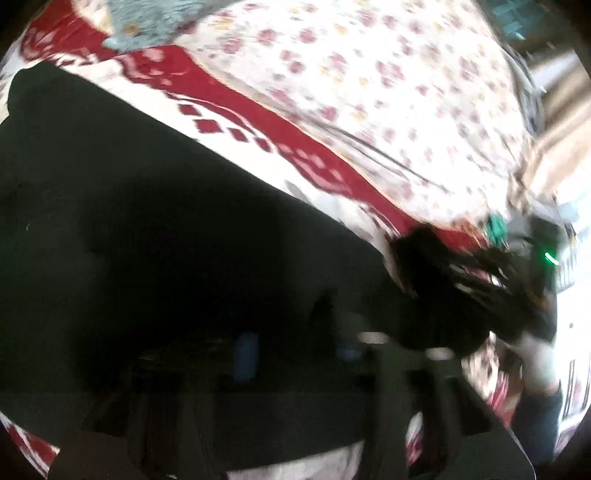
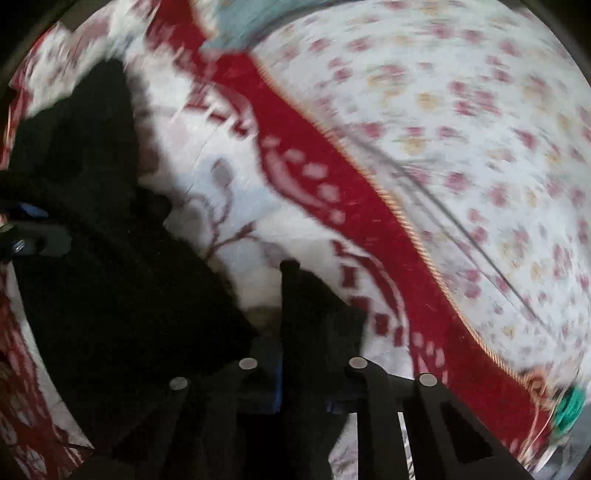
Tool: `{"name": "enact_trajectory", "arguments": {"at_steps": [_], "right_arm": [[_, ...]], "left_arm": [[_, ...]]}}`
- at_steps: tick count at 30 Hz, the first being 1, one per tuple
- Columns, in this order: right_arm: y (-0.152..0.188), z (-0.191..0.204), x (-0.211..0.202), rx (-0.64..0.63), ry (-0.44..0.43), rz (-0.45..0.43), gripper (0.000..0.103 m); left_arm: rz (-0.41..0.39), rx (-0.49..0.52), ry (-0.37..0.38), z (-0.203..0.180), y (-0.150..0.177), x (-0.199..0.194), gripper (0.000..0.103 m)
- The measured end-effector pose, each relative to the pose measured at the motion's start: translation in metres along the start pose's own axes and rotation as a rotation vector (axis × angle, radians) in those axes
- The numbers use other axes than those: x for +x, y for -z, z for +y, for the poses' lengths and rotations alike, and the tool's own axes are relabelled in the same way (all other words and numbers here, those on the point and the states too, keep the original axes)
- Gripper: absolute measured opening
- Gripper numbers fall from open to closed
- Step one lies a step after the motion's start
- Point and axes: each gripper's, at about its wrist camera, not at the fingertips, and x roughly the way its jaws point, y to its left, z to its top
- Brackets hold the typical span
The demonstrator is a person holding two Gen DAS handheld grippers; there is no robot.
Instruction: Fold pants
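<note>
Spread beneath everything, a red-and-white patterned blanket (image 2: 229, 229) is carrying the black fabric pants (image 1: 129, 229). Right gripper (image 2: 317, 295) is pinching a pants edge between closed fingers; left gripper (image 1: 291, 343) is too dark to judge. Motion blur suggests haste, so the cloth may be slipping free or bunching.

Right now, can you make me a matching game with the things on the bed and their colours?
Things:
1. pants
2. blanket border
3. flowery sheet
4. fluffy thing at the top

Colours:
a. white with small pink flowers
b. black
c. pale blue-grey
d. red

Pairs: 1-b, 2-d, 3-a, 4-c
</note>
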Motion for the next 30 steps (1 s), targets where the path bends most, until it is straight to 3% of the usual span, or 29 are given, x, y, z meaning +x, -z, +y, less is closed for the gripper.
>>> {"name": "enact_trajectory", "arguments": {"at_steps": [4, 9, 14, 17, 20, 21, 22, 24, 30], "right_arm": [[0.041, -0.060, -0.041, 0.293, -0.053, -0.148, 0.009], [0.137, -0.115, -0.086, 0.638, -0.110, -0.315, 0.007], [0.220, -0.120, -0.106, 0.841, -0.151, -0.404, 0.007], [0.243, -0.116, -0.100, 0.925, -0.216, -0.430, 0.007], [0.234, -0.114, -0.093, 0.992, -0.345, -0.495, 0.012], [0.228, -0.115, -0.091, 1.001, -0.387, -0.517, 0.025], [0.214, -0.116, -0.086, 1.001, -0.446, -0.527, 0.056], [0.188, -0.120, -0.072, 0.997, -0.504, -0.503, 0.076], [0.130, -0.130, -0.034, 1.003, -0.459, -0.361, 0.076]], "left_arm": [[-0.011, 0.007, 0.011, -0.005, -0.006, 0.000, 0.012], [-0.101, 0.111, -0.012, -0.028, 0.000, -0.032, 0.010], [-0.138, 0.171, 0.001, -0.038, 0.015, -0.058, 0.008], [-0.137, 0.205, -0.038, -0.038, 0.025, -0.056, 0.008], [-0.122, 0.195, -0.059, -0.035, 0.030, -0.049, 0.008], [-0.118, 0.185, -0.053, -0.033, 0.030, -0.049, 0.008], [-0.118, 0.178, -0.047, -0.031, 0.030, -0.049, 0.008], [-0.122, 0.177, -0.044, -0.031, 0.030, -0.051, 0.008], [-0.124, 0.183, -0.043, -0.032, 0.028, -0.049, 0.008]]}}
